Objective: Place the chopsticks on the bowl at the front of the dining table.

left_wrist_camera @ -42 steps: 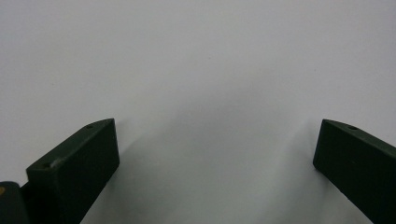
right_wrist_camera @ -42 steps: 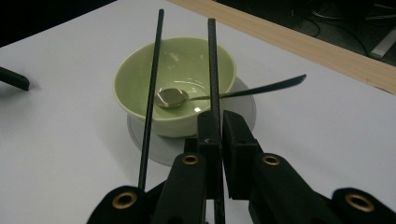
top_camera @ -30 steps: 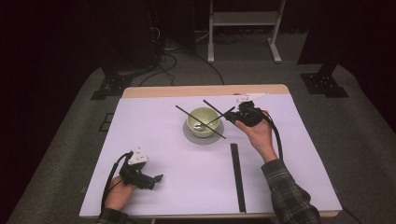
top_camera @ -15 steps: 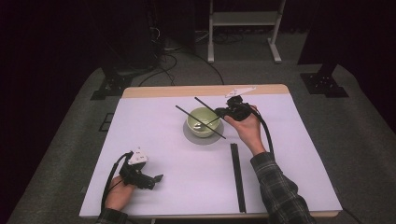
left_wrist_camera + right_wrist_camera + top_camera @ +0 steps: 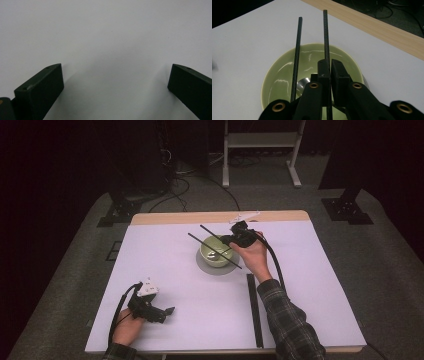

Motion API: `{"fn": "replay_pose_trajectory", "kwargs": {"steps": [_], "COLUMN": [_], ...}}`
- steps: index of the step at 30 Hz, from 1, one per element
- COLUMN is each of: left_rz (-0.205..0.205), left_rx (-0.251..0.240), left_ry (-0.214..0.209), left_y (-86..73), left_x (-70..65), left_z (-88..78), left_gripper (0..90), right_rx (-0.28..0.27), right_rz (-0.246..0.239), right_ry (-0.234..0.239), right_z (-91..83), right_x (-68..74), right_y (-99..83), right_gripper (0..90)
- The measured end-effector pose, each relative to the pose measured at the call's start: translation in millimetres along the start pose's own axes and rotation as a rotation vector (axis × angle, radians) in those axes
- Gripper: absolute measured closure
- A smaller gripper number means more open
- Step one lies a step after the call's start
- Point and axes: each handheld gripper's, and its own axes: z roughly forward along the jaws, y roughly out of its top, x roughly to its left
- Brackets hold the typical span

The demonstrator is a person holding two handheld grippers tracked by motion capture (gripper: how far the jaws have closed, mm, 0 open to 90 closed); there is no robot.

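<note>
We log the right hand-held gripper (image 5: 227,240) over the green bowl (image 5: 214,251), its jaws pinched tight on one black chopstick (image 5: 326,37). The second chopstick (image 5: 296,55) lies across the bowl rim just beside the first, at about 9 o'clock from the jaws in the right gripper view; it seems to rest free on the rim, though where its near end sits is hidden under the gripper body. The bowl stands on a grey saucer (image 5: 206,268) near the far middle of the white surface (image 5: 310,285), with something shiny, perhaps a spoon, in its bottom. A long black strip (image 5: 254,310) lies at roughly 5 o'clock from the bowl. The left hand-held gripper (image 5: 169,310) rests low at the near-left corner, jaws wide apart and holding nothing. We judge the chopstick light, stiff, thin and smooth, so likely to pivot or slide in a narrow pinch. A grip nearer mid-length, square across the shaft, should steady it. The glazed bowl is breakable and may skid if nudged.
</note>
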Motion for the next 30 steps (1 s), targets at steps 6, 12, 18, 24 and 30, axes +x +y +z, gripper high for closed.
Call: {"fn": "replay_pose_trajectory", "kwargs": {"steps": [6,12,18,24,30], "left_rz": [0.002,0.001,0.001,0.001,0.001], "left_rx": [0.002,0.003,0.003,0.003,0.001], "left_ry": [-0.001,-0.001,-0.002,-0.002,0.0], "left_y": [0.1,0.1,0.1,0.1,0.0], "left_x": [0.1,0.1,0.1,0.1,0.0], "left_z": [-0.2,-0.3,-0.3,-0.3,-0.1], "left_gripper": [0.0,0.0,0.0,0.0,0.0], "right_rx": [0.013,0.02,0.038,0.039,0.012], "right_rz": [0.003,0.009,-0.002,-0.003,0.005], "right_ry": [0.004,0.004,0.003,0.004,-0.009], "right_z": [9.6,13.8,17.7,19.0,8.8], "right_x": [2.1,2.2,3.1,2.9,3.8], "right_y": [-0.2,1.2,2.0,1.4,4.0], "right_gripper": [85.7,85.7,85.7,85.5,67.2]}}
